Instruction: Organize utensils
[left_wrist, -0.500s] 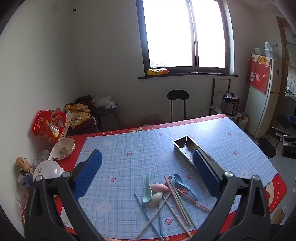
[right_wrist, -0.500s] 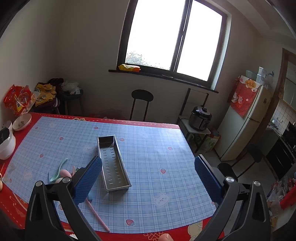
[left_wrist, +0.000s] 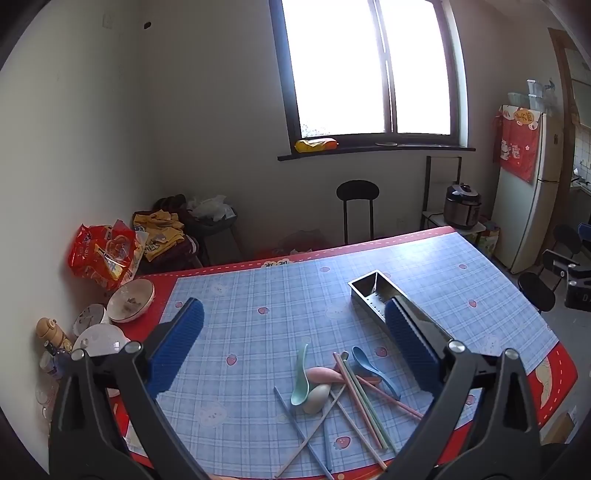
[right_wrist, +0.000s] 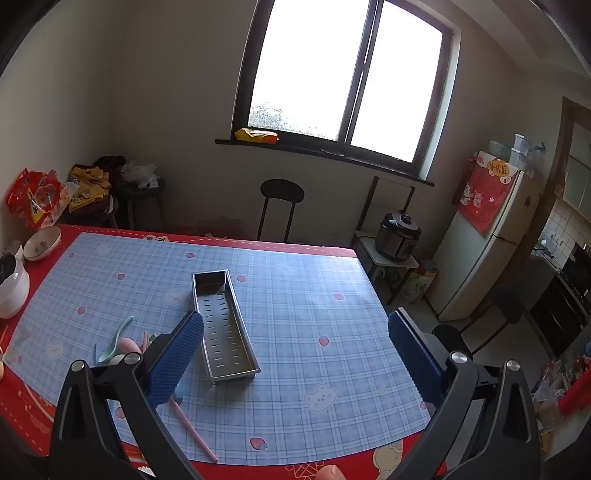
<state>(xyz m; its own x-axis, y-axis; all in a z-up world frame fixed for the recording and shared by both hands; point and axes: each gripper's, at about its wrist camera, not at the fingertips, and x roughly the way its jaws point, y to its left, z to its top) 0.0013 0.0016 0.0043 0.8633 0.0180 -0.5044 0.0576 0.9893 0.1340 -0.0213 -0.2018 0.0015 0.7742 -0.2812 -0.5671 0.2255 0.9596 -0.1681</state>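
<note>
I judge the job as not yet begun. The long perforated stainless-steel tray (right_wrist: 225, 325) sits empty in the middle of the surface (right_wrist: 314, 295), which is covered with a blue checked cloth edged in red. Nothing lies inside the tray that I can see.

All the utensils are in one loose heap (left_wrist: 340, 387) on the cloth, just beside the tray's near end. I make out a mint-green plastic spoon (left_wrist: 300, 376), a pink spoon (left_wrist: 323, 374), a pale cream spoon (left_wrist: 317, 398) and a blue spoon (left_wrist: 373, 367), crossed over by several thin pastel chopsticks (left_wrist: 364, 398) in pink, green and blue. One pink chopstick (right_wrist: 194, 430) lies nearer the front edge.

My left hand-held gripper (left_wrist: 293, 345) hangs above the heap with its blue pads spread wide and nothing between them. My right hand-held gripper (right_wrist: 295, 349) is equally wide and bare, above the tray's near end.

Every spoon and chopstick is left to lift into the tray, and the crossed sticks will likely need separating.
</note>
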